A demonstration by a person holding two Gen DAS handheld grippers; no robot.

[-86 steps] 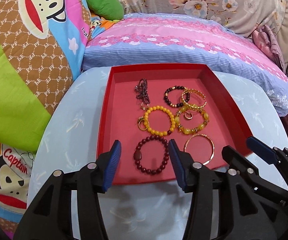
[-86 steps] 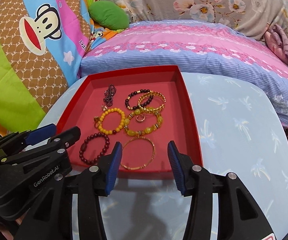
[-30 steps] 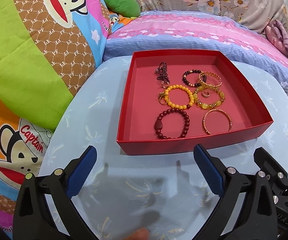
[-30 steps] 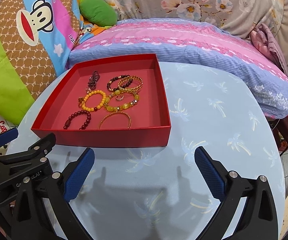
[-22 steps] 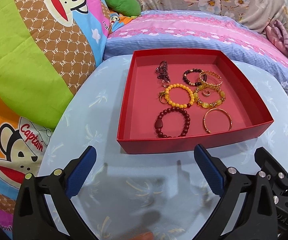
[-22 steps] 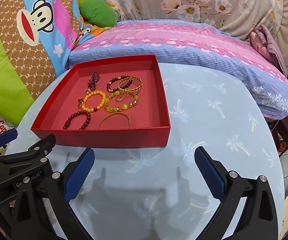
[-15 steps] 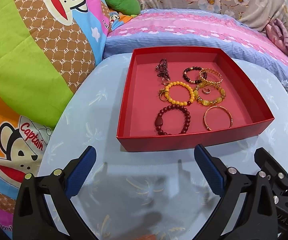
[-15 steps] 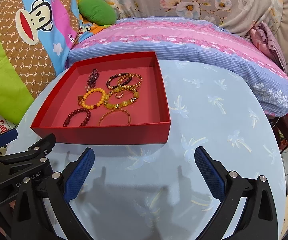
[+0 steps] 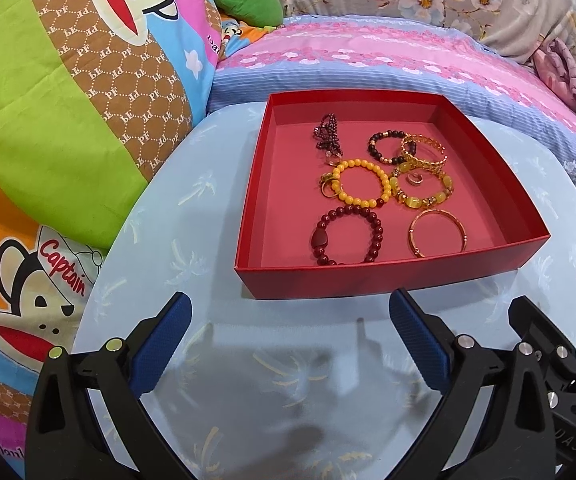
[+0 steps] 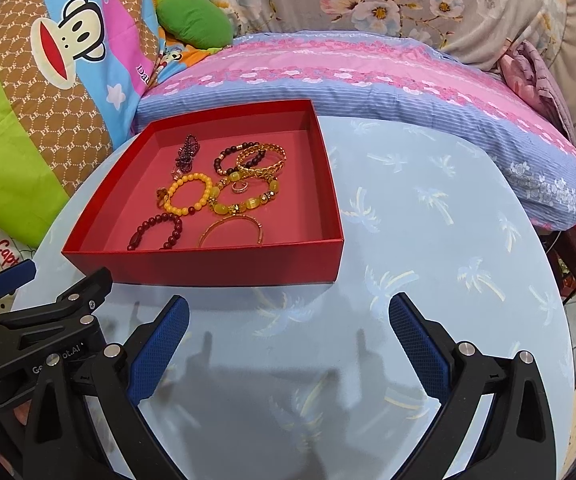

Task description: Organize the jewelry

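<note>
Both grippers, left gripper [image 9: 289,336] and right gripper [image 10: 288,336], jaws wide, empty, over counter [image 10: 427,240]. Jewelry crowded in red tray [image 9: 387,276] beyond jaws. Risk: overlapping bracelets snag, lift together.

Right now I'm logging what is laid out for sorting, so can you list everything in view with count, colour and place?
Tray: one, red, on the table, near its far edge.
Dark red bead bracelet: one, front left in the tray.
Plain bangle: one, gold, front right in the tray.
Yellow bead bracelet: one, middle of the tray.
Amber bead bracelet: one, yellow-amber, right of the yellow one.
Small ring: one, inside the amber bracelet.
Chain bangle: one, gold, back right.
Black bead bracelet: one, beside the chain bangle.
Dark chain: one bunched heap, purple, back left.
Table: one, pale blue with palm prints.
Pillow: one, pink and blue, behind the table.
Left tongs: open, short of the tray.
Right tongs: open, short of the tray.
</note>
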